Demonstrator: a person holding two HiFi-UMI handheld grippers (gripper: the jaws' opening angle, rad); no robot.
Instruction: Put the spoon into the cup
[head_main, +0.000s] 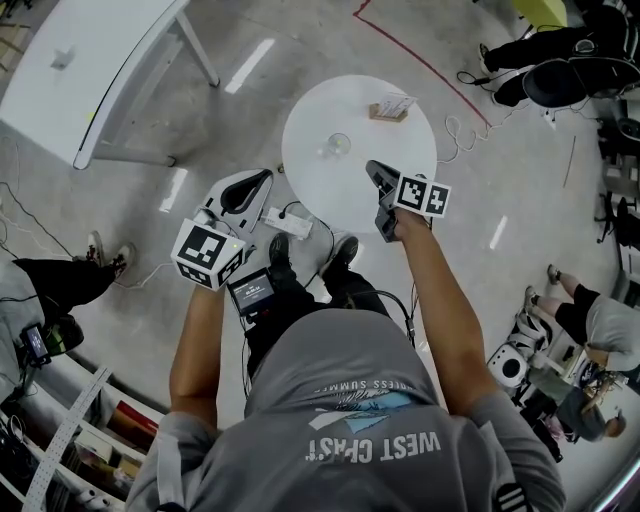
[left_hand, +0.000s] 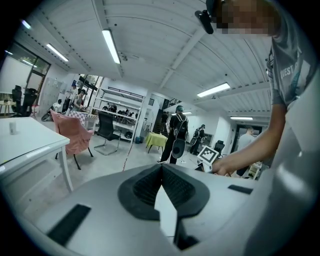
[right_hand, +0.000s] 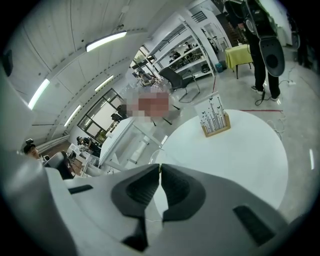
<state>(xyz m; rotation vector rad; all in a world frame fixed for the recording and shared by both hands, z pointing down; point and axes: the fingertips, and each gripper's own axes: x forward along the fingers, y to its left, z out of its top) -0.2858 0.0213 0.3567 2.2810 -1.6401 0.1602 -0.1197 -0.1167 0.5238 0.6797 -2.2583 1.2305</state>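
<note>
**A:** Where does the cup sit from your two grippers?

**B:** The clear glass cup (head_main: 338, 145) stands upright on the round white counter (head_main: 410, 140). My right gripper (head_main: 373, 168) is the nearer one. Its tips are just beside the cup, on my side of it, and point down and across at it. My left gripper (head_main: 262, 180) hangs off the counter's edge, farther from the cup. A wooden card holder (head_main: 390, 110) stands beyond the cup.

**A:** Jaws?

**B:** Both pairs are closed, tip against tip. In the left gripper view nothing sits between the pads. In the right gripper view they meet as well, and I see no handle poking out.

**A:** And the spoon?

**B:** I can't find it. None lies on the counter around the cup, and the cup is too small in the head view for me to say whether the spoon is inside it.

**A:** So the next move?

**B:** My guess is it falls to the right gripper, since only a short reach separates it from the cup.
</note>
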